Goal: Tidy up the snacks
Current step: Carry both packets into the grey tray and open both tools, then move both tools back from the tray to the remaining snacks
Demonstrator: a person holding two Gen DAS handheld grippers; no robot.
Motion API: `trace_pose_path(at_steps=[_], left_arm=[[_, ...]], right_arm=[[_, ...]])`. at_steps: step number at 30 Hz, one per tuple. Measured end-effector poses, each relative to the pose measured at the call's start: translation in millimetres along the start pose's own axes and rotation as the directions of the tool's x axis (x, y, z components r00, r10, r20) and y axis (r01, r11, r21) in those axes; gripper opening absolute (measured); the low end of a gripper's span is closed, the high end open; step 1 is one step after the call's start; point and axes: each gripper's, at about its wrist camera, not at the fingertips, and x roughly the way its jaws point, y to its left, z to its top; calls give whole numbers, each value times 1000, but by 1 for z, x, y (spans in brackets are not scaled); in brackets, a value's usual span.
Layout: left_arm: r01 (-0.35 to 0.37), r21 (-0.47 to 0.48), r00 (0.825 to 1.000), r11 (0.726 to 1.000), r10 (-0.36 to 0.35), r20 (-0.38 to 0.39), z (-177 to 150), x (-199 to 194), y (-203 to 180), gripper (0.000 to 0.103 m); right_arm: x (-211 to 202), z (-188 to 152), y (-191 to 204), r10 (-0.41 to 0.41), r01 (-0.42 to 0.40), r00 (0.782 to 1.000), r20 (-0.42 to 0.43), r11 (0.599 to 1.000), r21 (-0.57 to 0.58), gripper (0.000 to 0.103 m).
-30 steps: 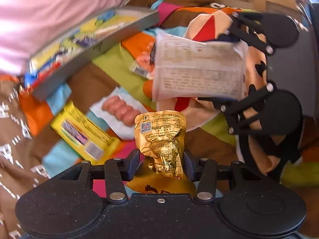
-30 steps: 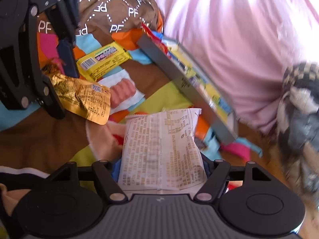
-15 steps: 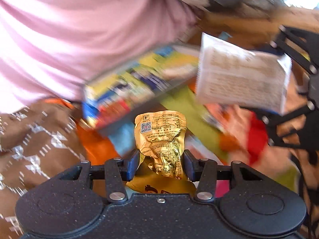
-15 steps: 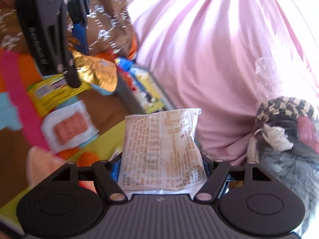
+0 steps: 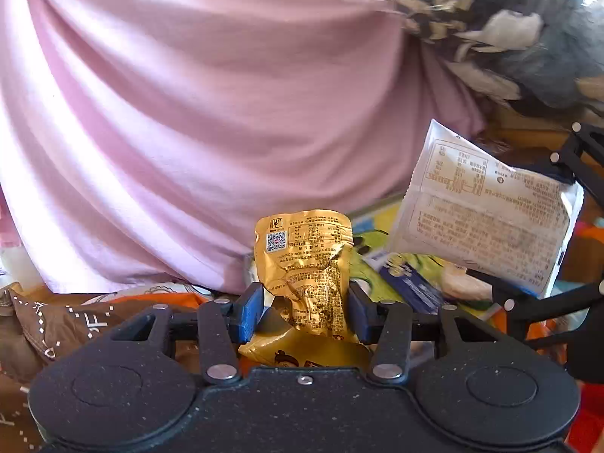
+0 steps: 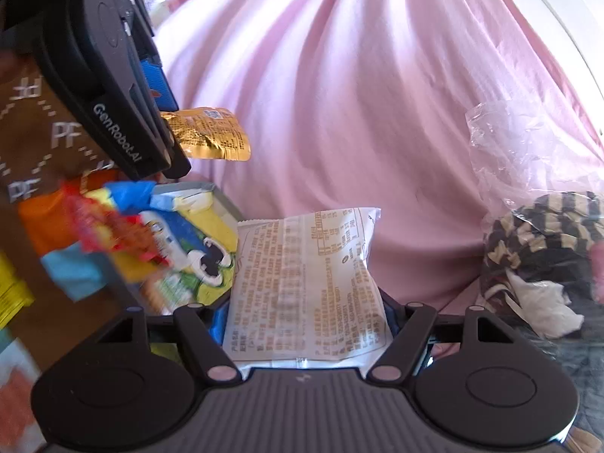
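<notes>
Both grippers swung up since a second ago, patchwork cloth mostly out of view, pink fabric (image 5: pixel 226 113) now fills both views. Checkered bundle (image 6: pixel 543 241) sits right of it, clear plastic film (image 6: pixel 521 151) above that. Grey tray (image 6: pixel 204 192) with colourful snack packs lies below the fabric, brown PF-print cloth (image 6: pixel 34 128) to its left. Right gripper (image 6: pixel 305 313) clamped on white packet (image 6: pixel 305 283), printed side up, held over the tray's near edge. Left gripper (image 5: pixel 305 309) clamped on crumpled gold pouch (image 5: pixel 305 264), QR code facing camera, held in the air above the tray. White packet (image 5: pixel 479 215) shows right of the pouch, apart from it.
</notes>
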Motion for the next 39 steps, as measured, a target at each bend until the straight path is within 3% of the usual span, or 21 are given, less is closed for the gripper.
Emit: trace_pose_path(at_steps=[10, 15, 17, 22, 24, 26, 29, 32, 39], left_arm=[[-74, -36, 994, 997, 71, -77, -15, 53, 16, 50], [-62, -91, 990, 994, 50, -130, -24, 69, 26, 50], [-48, -94, 988, 994, 34, -150, -26, 73, 27, 51], [-8, -122, 981, 993, -16, -192, -33, 81, 28, 55], [1, -143, 980, 990, -29, -197, -34, 82, 28, 59], [-2, -164, 982, 986, -29, -188, -35, 80, 29, 76], [-10, -211, 987, 977, -24, -157, -32, 72, 34, 83], [-28, -272, 992, 962, -6, -124, -27, 63, 39, 92], [-63, -390, 998, 919, 66, -6, -15, 27, 49, 99]], right_arm=[[59, 11, 13, 20, -19, 995, -93, 1000, 10, 75], [79, 12, 12, 91, -71, 982, -162, 990, 124, 74], [86, 11, 12, 109, -82, 977, -181, 986, 147, 66], [97, 3, 10, 122, -79, 969, -217, 978, 195, 76], [94, 0, 6, 118, -69, 971, -209, 971, 231, 85], [88, -1, -1, 110, -57, 976, -189, 963, 265, 92], [75, -2, -14, 72, -25, 987, -144, 951, 307, 101], [61, -2, -28, 23, 10, 996, -90, 936, 352, 103], [31, 2, -64, -48, 43, 999, -1, 883, 468, 103]])
